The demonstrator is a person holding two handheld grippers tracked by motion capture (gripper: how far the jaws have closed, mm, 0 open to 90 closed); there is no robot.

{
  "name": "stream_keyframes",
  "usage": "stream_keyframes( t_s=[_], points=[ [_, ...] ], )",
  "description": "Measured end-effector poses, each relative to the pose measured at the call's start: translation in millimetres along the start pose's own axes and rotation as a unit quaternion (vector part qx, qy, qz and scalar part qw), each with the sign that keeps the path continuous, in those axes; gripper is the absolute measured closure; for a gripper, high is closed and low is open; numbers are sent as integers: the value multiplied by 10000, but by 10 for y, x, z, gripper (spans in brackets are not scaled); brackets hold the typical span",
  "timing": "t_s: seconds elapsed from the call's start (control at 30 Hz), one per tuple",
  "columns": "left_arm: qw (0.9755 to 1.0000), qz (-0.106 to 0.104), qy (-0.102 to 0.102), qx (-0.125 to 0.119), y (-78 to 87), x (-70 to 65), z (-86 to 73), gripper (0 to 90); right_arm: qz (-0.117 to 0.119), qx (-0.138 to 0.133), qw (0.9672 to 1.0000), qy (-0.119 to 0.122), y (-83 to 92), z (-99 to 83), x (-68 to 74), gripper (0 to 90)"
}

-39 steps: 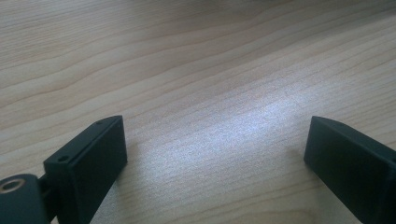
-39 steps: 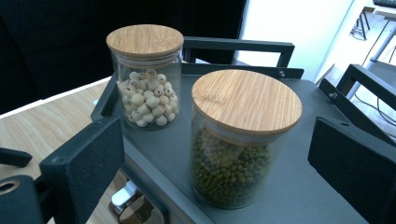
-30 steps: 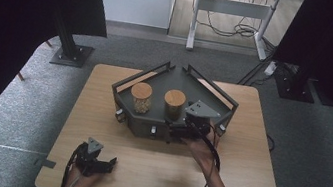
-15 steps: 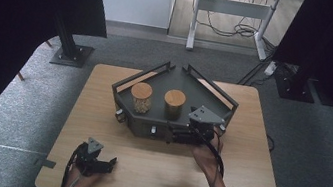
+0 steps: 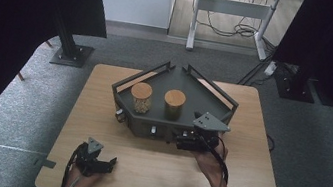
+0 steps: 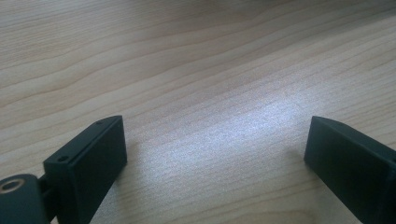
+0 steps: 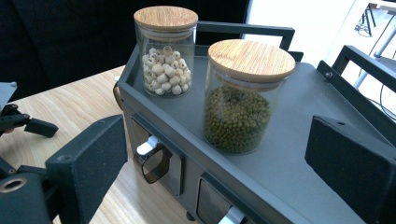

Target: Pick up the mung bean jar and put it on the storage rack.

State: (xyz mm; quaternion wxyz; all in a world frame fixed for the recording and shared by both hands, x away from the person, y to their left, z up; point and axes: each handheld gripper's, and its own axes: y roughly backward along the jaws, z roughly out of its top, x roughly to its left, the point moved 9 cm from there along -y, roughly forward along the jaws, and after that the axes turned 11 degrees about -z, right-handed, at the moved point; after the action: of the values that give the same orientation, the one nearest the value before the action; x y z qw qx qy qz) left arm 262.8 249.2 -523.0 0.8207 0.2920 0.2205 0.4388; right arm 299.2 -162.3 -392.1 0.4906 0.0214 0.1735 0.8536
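A dark grey rack (image 5: 207,97) stands mid-table and carries two glass jars with wooden lids. One jar (image 5: 141,97) (image 7: 166,56) holds pale round seeds, the other (image 5: 174,104) (image 7: 245,102) holds green beans. My right gripper (image 5: 181,142) (image 7: 215,158) is at the rack's front right corner and faces along its front toward the jars. Its jaws have just been closing a little but stand wide with nothing pressed between them. My left gripper (image 5: 110,161) (image 6: 215,149) rests open over bare wood near the table's front left.
The rack's front face has small drawers with handles (image 7: 152,156). Raised rails (image 7: 243,29) run along its far sides. Bare wooden tabletop (image 5: 161,178) lies between the rack and the front edge. Dark curtains and stand feet surround the table.
My right gripper has shifted to the right along the rack's front and slightly nearer the person. The left gripper and both jars have stayed where they were.
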Motion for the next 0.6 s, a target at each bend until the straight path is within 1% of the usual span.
stream_keyframes(
  t_s=[0.23,0.6],
  points=[
    [10000,2,6,-2,0,-2,0,54,23,3,10000,-21,78,-55,1,51],
    [10000,2,7,-3,0,-2,-1,54,20,-41,9999,107,203,-123,45,56]
  ],
)
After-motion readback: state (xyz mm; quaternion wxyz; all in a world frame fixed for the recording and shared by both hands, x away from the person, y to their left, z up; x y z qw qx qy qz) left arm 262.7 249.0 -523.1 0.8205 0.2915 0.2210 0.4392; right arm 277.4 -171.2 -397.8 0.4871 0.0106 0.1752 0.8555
